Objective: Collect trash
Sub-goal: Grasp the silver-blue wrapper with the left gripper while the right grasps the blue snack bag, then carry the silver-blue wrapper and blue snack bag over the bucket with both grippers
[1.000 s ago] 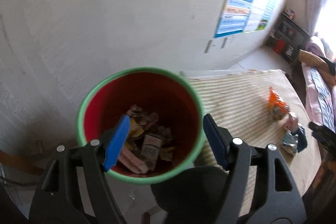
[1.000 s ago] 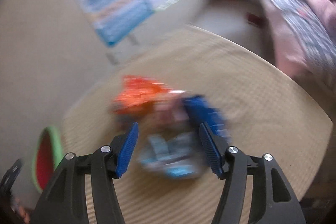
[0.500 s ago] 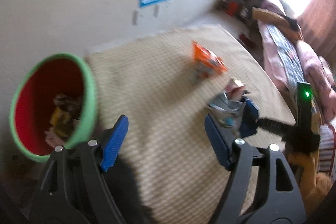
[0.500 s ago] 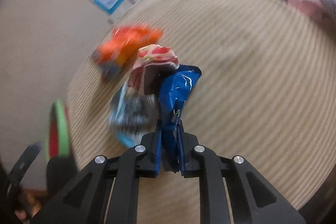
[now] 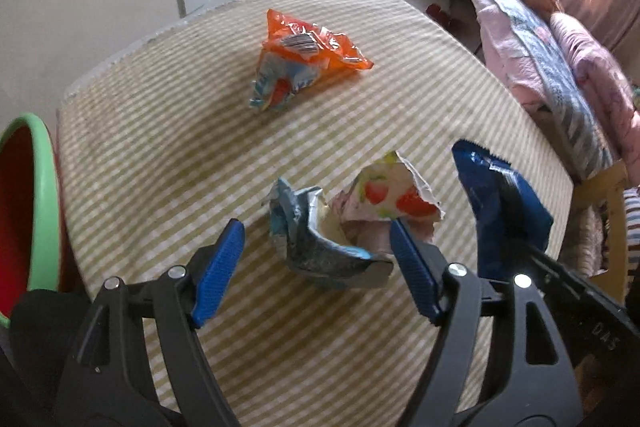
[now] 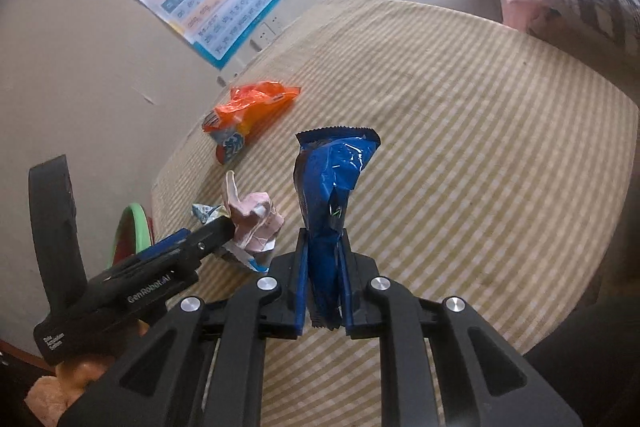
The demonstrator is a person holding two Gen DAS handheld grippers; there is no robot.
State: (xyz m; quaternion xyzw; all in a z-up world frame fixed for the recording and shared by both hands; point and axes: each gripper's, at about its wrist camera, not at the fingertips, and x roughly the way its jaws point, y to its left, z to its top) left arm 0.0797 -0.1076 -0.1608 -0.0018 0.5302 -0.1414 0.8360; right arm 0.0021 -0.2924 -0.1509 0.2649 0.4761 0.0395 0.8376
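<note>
My right gripper (image 6: 324, 291) is clamped on the blue wrapper (image 6: 332, 183), holding it upright above the striped tablecloth (image 6: 480, 147). My left gripper (image 5: 316, 271) tilts steeply down, jaws wide, pads straddling the crumpled silver-blue wrapper (image 5: 312, 239) without pressing it; the strawberry-print wrapper (image 5: 384, 195) touches it. The orange bag (image 5: 304, 59) lies well apart. The green-rimmed red bin (image 5: 32, 211) stands off the table's left edge; I cannot see its contents.
</note>
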